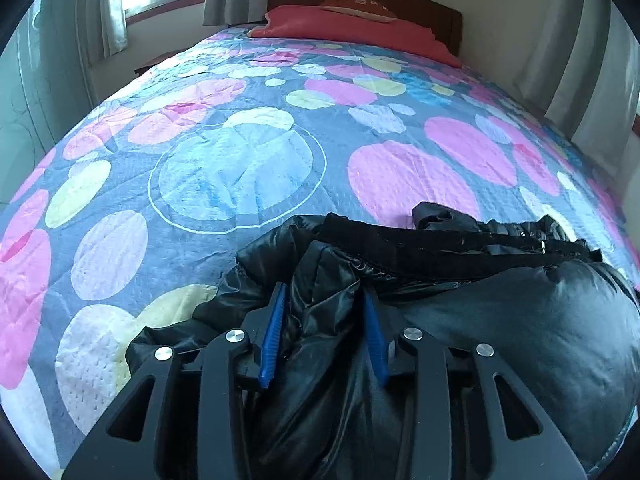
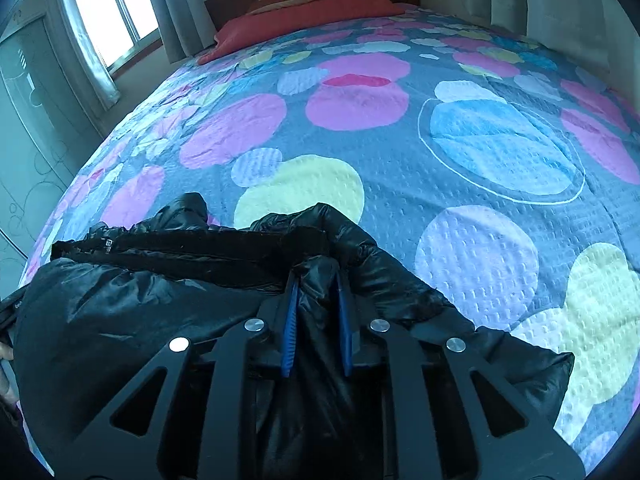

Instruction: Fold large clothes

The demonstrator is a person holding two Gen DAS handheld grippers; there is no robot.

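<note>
Glossy black jacket (image 1: pixel 520 320), dimpled bedspread (image 1: pixel 240 140)

Black puffer jacket (image 1: pixel 500 320): lower part cut off by the bottom edge in both wrist views; sleeves cannot be told apart in the bunched folds. Zipper pull (image 2: pixel 107 243): too small to read. Cushion (image 1: pixel 358 4) on red pillow (image 1: pixel 352 28): lettering illegible. Headboard (image 1: pixel 432 8): partly hidden behind pillow. Bedspread (image 1: pixel 240 152): near edge hidden under the jacket.

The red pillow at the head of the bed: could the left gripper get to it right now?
Probably not: the left gripper is shut on the black jacket, and the red pillow lies across the whole bedspread.
</note>
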